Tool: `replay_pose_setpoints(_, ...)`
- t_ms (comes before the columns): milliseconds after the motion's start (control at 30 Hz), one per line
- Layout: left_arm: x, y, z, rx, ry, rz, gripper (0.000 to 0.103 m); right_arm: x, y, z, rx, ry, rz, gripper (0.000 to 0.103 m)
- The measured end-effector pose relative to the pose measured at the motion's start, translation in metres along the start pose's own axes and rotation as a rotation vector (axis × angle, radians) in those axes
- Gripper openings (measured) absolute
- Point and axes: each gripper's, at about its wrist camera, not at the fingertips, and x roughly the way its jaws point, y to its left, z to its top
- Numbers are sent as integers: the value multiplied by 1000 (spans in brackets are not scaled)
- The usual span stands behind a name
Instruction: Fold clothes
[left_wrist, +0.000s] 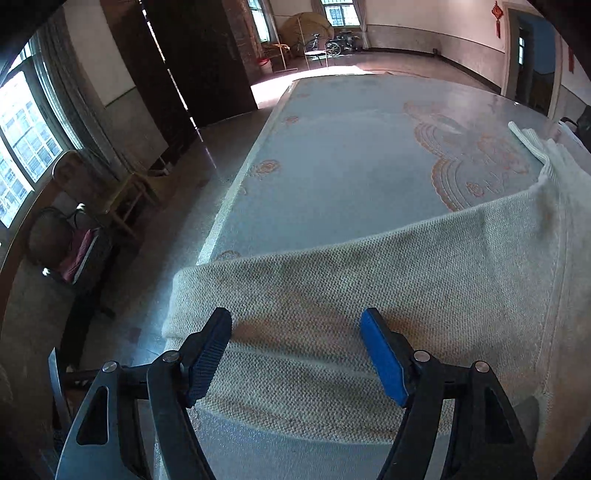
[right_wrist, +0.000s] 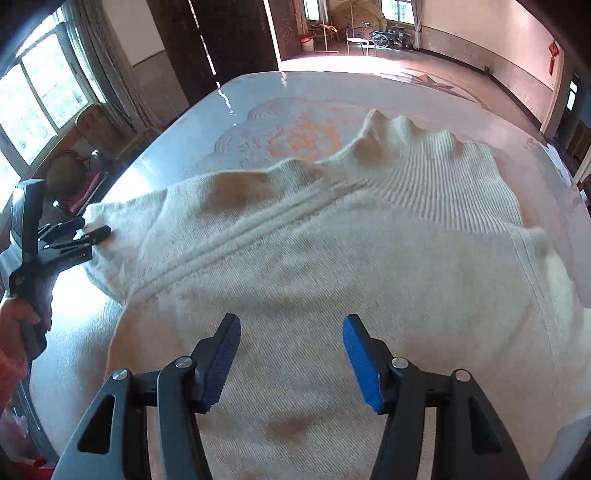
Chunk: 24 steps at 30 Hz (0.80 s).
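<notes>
While the cream sweater (right_wrist: 314, 240) lies spread on the tabletop (right_wrist: 166, 155), long axis running 9 to 3 o'clock, left gripper (left_wrist: 295, 354) and right gripper (right_wrist: 290, 360) hover over it, jaws apart, the left nearer the 9 o'clock sleeve end.

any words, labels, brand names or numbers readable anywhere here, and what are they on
None can be read in either view.
Table cover: orange ornamental pattern, possibly with characters inside it, too blurred to read.
Red hanging ornament on the far wall: too small to tell whether it carries any text.
Cream sweater: no label or tag showing.
Left gripper and right gripper: no brand marks visible.
</notes>
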Motion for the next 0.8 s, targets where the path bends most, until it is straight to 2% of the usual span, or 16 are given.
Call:
replay_pose_setpoints(33,1,3,-2,-13,-3,0,78,16,16,16,-24,-8,13,59)
replay_pose_setpoints(100,2,8,-7,-40,-8,-1,82,18,51,-4,-65,-1,39,59)
replay_pose_setpoints(167,3,14,-12,-67,-14,-1,82,7,64,16,-93,16,50,59)
replay_pose_setpoints(233,5,19,-16,-94,-19,-1,85,42,82,43,-116,29,53,59)
replay_pose_setpoints(267,6,22,-19,-108,-22,-1,87,37,89,45,-127,40,45,59)
replay_pose_setpoints(333,6,31,-24,-120,-39,12,99,57,104,59,-154,77,-4,61)
replay_pose_setpoints(400,8,41,-27,-135,-51,28,103,60,113,66,-196,56,-69,61)
replay_pose_setpoints(467,9,53,-28,-153,-55,42,103,76,109,84,-166,51,-61,62)
replay_pose_setpoints(533,8,64,-26,-188,-24,92,102,81,98,99,-97,63,-53,55)
replay_pose_setpoints(600,-4,71,-26,-240,-39,94,102,65,82,103,-25,-16,34,55)
replay_pose_setpoints(633,-11,73,-27,-267,-56,84,102,60,76,98,-20,-25,44,56)
replay_pose_setpoints(700,-31,68,-27,-287,-108,29,102,49,64,87,-13,-37,53,56)
replay_pose_setpoints(733,-41,61,-27,-287,-135,-4,102,43,56,76,-28,-16,6,56)
replay_pose_setpoints(800,-60,30,-27,-232,-163,-89,102,36,39,45,-33,25,-31,56)
